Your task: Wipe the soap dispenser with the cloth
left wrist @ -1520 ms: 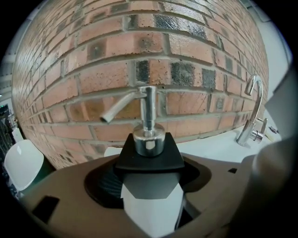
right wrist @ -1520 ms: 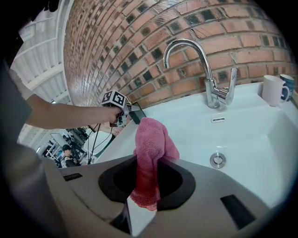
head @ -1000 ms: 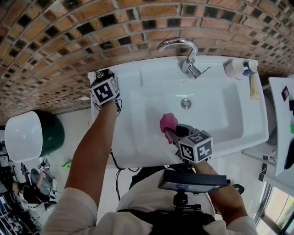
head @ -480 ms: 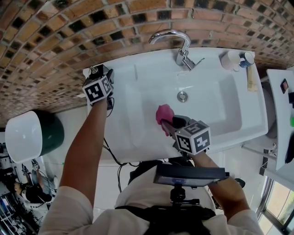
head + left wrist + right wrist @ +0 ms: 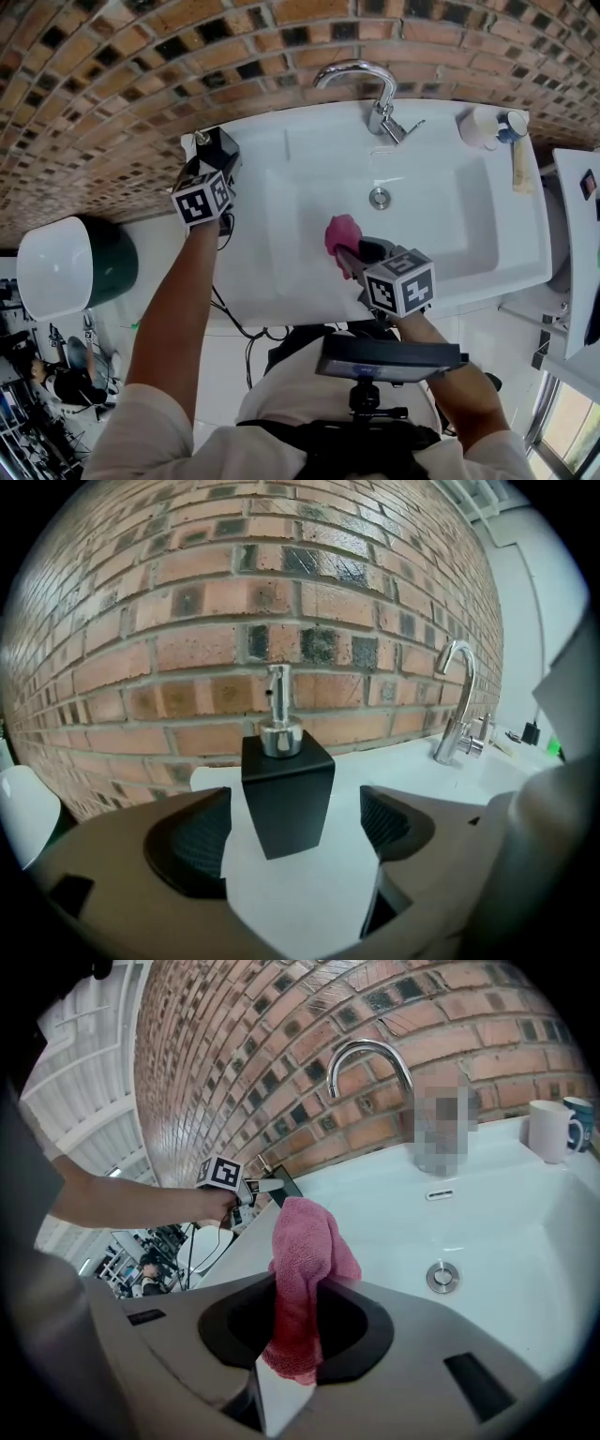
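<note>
The black soap dispenser with a chrome pump stands on the sink's back left corner, also seen in the head view. My left gripper is just short of it. Its jaws have just been opening and stand wide, with the dispenser's lower body between the fingertips but touching neither pad. In the head view the left gripper points at the wall. My right gripper hangs over the basin's near side, shut on a pink cloth that bunches up out of the jaws. The head view shows the cloth ahead of the right gripper.
A chrome faucet rises at the back of the white sink, and its drain lies mid-basin. Two mugs stand at the back right corner. A white-lidded green bin sits on the floor to the left. A brick wall runs behind.
My left gripper has drawn back a little from the dispenser, and the black body now shows clear beyond it. The right gripper and the cloth have stayed in place.
</note>
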Available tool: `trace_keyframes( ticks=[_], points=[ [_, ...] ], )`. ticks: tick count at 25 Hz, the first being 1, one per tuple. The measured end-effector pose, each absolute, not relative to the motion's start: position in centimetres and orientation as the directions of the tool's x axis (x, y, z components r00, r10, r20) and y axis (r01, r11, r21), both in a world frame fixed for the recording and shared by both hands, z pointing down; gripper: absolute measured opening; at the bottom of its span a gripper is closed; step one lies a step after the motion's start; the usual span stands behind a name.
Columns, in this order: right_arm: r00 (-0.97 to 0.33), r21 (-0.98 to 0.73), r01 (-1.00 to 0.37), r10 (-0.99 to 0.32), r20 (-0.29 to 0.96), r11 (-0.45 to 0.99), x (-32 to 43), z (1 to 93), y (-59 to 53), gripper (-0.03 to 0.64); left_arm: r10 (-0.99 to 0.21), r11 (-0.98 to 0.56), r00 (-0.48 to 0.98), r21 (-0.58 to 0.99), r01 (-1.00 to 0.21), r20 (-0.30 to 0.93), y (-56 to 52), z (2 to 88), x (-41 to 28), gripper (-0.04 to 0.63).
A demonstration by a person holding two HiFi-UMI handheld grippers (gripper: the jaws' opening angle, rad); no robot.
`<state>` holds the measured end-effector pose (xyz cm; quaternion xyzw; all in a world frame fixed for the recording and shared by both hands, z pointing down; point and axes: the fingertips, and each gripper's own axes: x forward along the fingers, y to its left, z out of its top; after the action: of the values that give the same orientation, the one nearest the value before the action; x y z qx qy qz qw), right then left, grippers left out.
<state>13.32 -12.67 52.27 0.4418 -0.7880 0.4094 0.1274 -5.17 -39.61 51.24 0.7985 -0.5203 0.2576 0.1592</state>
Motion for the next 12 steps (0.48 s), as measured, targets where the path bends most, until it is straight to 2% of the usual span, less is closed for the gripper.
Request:
trace_keyframes(
  ticks=[12],
  points=[
    [-0.612, -0.545, -0.777, -0.579, 0.539, 0.314, 14.9, 51.3, -11.6, 0.106, -0.771, -0.321, 0.316, 0.092, -0.943, 0.553, -30.6, 50.8, -8.0, 0.418]
  ],
)
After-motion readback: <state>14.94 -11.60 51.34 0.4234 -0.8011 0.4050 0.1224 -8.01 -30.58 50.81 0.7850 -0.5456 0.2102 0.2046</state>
